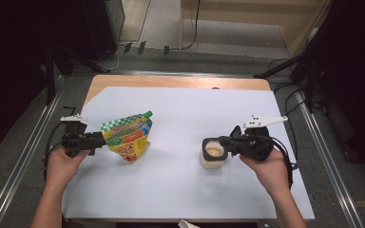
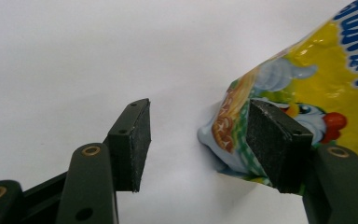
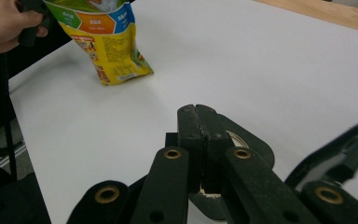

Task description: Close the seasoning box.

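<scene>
On the white table (image 1: 180,190), a yellow snack bag (image 1: 127,137) stands a bit tilted, its green cap (image 1: 148,114) pointing up and away. The left tongs (image 1: 100,138) are apart, one pad touching the bag's left edge. The right tongs (image 1: 224,140) are pressed together over an open jar (image 1: 214,154).
</scene>
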A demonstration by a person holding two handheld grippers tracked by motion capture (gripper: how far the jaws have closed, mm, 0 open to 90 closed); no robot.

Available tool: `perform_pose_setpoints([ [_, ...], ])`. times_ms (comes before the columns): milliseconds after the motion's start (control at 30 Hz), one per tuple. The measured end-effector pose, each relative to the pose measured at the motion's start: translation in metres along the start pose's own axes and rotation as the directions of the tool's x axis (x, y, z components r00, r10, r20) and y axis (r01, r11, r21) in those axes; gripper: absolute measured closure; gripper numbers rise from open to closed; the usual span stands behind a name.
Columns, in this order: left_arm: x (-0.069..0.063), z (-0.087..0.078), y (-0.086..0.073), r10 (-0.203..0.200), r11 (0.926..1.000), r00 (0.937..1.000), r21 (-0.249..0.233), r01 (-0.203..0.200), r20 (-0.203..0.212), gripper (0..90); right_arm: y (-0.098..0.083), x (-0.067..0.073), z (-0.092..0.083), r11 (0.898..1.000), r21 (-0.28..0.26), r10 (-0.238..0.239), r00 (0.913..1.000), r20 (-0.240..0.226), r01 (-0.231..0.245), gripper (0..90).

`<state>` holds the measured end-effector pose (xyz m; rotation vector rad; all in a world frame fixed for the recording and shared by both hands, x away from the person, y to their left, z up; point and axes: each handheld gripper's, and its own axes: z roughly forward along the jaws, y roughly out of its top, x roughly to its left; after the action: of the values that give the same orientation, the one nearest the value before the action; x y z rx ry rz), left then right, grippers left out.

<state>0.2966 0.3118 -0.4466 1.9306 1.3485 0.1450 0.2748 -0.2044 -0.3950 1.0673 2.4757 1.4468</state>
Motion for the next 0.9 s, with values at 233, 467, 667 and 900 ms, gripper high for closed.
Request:
perform_pose_setpoints([
  [233,0.000,0.000,0.000,0.002,1.0000,1.0000,0.001,-0.002,0.003,41.1,0.000,-0.011,-0.016,0.999,-0.022,0.028,0.9989,0.038,-0.027,90.0],
  [467,-0.001,0.001,0.000,0.008,0.9999,1.0000,0.013,-0.008,0.006,41.1,0.001,-0.020,-0.034,0.998,-0.052,0.044,0.9965,0.071,-0.040,90.0],
  [667,-0.001,0.002,-0.001,0.007,0.9998,1.0000,0.016,-0.007,0.005,40.7,-0.002,-0.029,-0.047,0.995,-0.078,0.070,0.9922,0.103,-0.062,90.0],
  [900,-0.001,0.002,-0.001,0.009,0.9998,0.9999,0.016,-0.009,0.005,40.7,-0.009,-0.039,-0.042,0.995,-0.050,0.092,0.9886,0.119,-0.087,90.0],
])
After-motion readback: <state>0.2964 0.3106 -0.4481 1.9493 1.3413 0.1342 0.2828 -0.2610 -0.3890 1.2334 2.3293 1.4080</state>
